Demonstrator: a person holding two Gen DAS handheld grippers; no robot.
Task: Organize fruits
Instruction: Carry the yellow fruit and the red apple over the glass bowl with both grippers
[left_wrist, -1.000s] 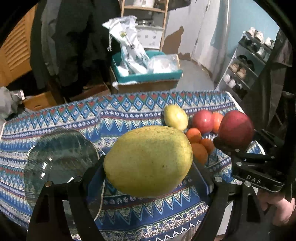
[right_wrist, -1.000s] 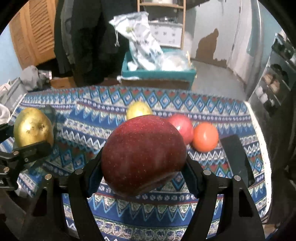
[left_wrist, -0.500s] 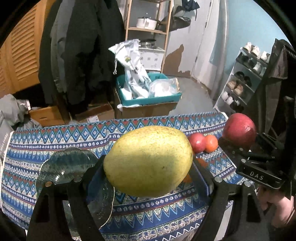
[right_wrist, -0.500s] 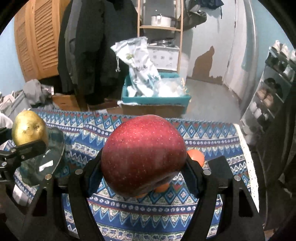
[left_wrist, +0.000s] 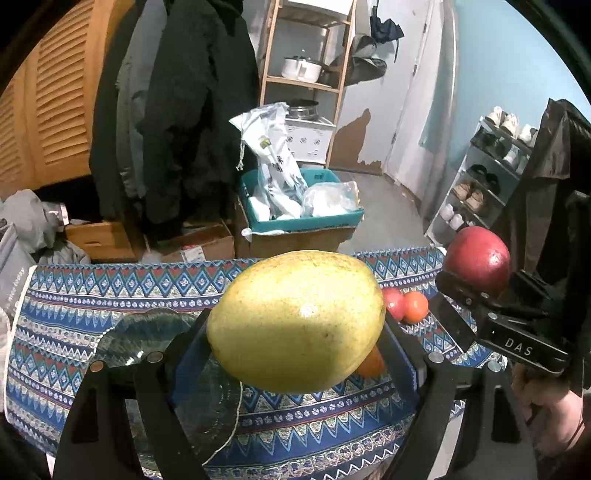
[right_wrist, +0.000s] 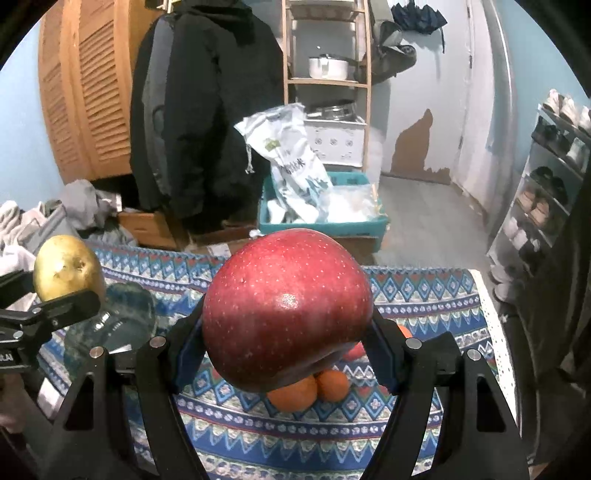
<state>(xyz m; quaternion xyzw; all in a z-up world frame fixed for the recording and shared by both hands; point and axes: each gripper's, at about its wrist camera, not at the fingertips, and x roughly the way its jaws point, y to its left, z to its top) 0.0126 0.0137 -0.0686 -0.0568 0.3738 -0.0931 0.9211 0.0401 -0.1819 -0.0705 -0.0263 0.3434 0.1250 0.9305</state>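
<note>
We note left claw (left_wrist: 295, 332) clenched on yellow-green mango (left_wrist: 295, 321), held above surface (left_wrist: 110, 291); long axis across claw, narrower end toward right. Right claw (right_wrist: 288, 332) clenched on red apple (right_wrist: 286, 310), also aloft. Glass plate (left_wrist: 147, 332) lies below left; oranges (right_wrist: 306, 391) and tomato (left_wrist: 415, 306) on patterned cloth below right.

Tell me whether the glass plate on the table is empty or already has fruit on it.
Empty, as far as shown: the glass plate shows only patterned cloth through it. The yellow fruit partly hides it, so that covered part cannot be told.
</note>
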